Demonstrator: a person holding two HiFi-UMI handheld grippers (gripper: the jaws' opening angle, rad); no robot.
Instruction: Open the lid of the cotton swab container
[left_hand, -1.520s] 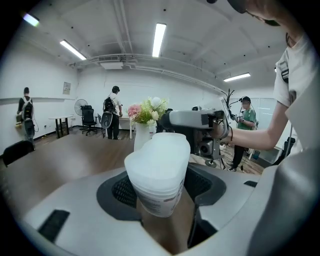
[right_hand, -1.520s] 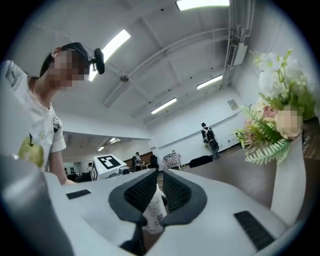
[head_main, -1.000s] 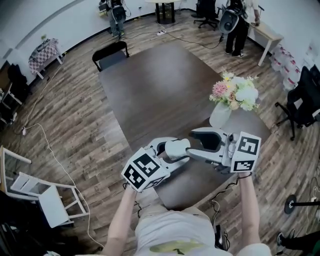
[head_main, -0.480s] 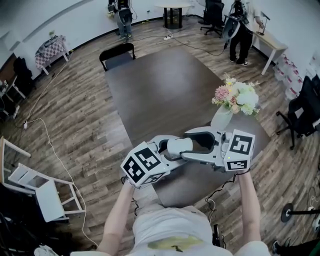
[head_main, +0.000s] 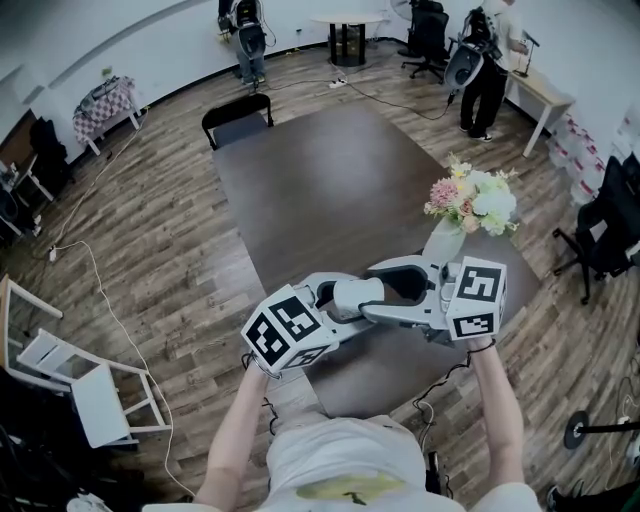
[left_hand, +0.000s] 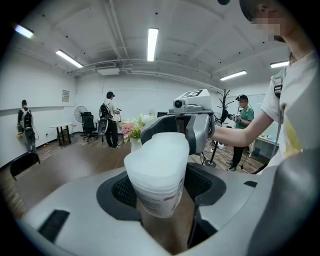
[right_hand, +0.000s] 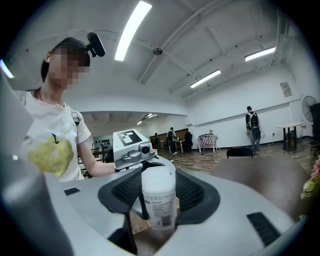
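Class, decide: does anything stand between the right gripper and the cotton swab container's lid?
Nothing visible does. The lid sits between the right gripper's jaws, which have just been closing; the left gripper grips the cotton swab container.

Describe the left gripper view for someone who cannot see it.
A white cotton swab container, lid on, is clamped between the grey jaws of the left gripper. The right gripper faces it from beyond, jaws straddling the lid, having just closed a little. Behind them stand flowers and several people.
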